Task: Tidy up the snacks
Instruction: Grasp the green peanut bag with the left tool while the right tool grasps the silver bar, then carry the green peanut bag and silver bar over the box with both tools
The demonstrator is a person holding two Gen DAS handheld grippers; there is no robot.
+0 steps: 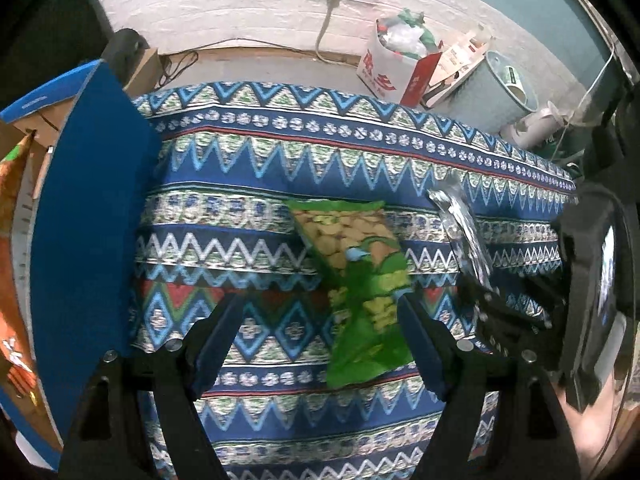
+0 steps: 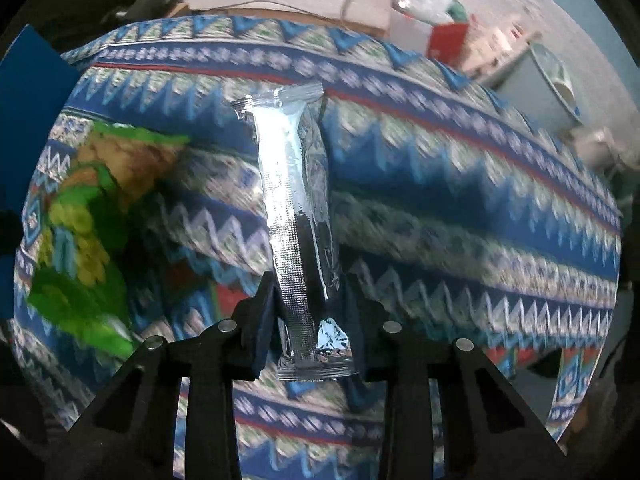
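Right wrist view: tablecloth & green snack bag smeared by motion blur, bag print unreadable. Silver packet lower end partly behind gripper pads. Left wrist view: orange bag cut off at left edge, blue box hides rest

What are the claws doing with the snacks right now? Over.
Right claw shut on silver snack bar. Left claw open above green snack bag, not gripping. Nothing in the way on the patterned cloth. Over.
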